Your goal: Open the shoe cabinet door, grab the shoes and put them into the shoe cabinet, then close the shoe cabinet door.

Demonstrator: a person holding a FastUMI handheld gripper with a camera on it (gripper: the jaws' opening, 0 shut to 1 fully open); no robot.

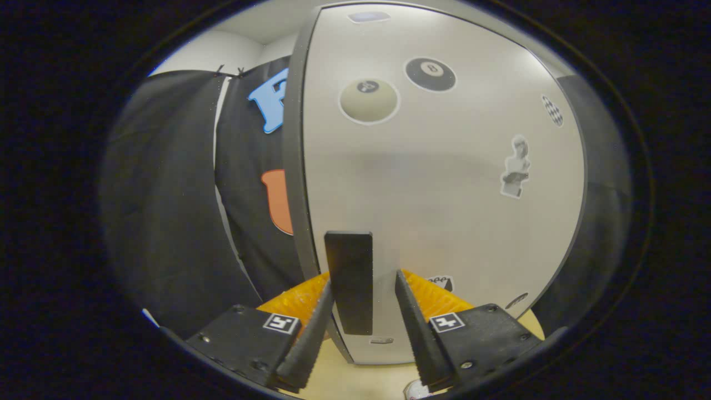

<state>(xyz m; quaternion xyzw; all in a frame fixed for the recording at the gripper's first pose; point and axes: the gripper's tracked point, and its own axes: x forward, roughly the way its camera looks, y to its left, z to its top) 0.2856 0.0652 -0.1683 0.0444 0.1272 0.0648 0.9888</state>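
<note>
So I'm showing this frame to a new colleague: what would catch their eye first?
Probably the white cabinet door close ahead, dotted with stickers, among them a black eight-ball sticker near its top. Next, the black handle by the door's left edge, standing between the open tongs; the left finger looks to touch it and the right stands apart. Orange parts show behind the fingers.

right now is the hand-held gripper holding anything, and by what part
Nothing is clamped yet. The hand-held gripper is open, with the cabinet door's black handle between its fingers; the left finger looks against the handle, the right stands apart.
</note>
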